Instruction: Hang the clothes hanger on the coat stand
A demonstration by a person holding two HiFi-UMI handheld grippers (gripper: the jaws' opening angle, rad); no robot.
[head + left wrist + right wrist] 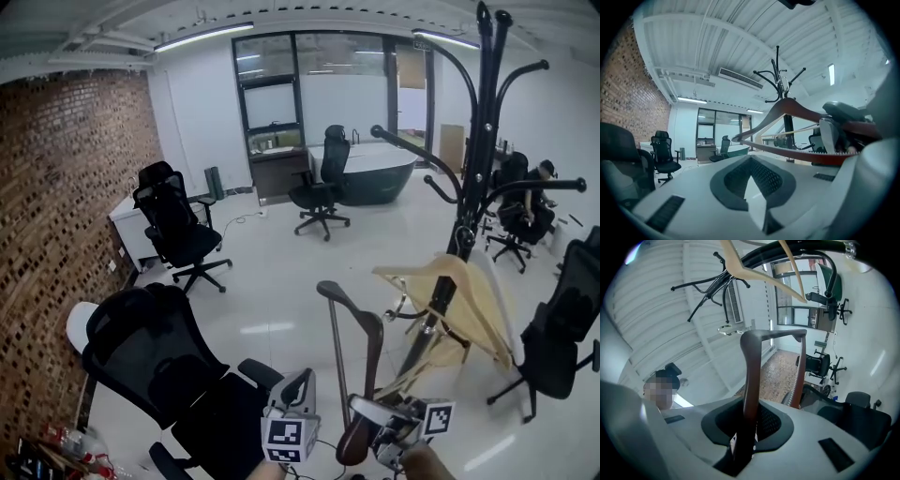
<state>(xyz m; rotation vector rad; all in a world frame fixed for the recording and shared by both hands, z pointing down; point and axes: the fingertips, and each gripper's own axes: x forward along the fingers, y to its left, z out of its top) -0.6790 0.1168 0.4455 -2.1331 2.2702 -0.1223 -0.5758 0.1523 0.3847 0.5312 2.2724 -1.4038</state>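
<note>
Right gripper [373,411] clamps dark hanger [367,375], upright; coat stand [476,169] lies far right, nearer this hand. Left gripper [298,384] closed, empty.

An open-plan office. Black mesh swivel chairs [178,230] stand about a glossy white floor [281,309]. There is a glass partition [328,84] at twelve o'clock and a brick wall [66,234] at nine. A strip light [202,36] runs overhead. A person [530,202] sits working at three o'clock, behind the coat stand [478,187].
</note>
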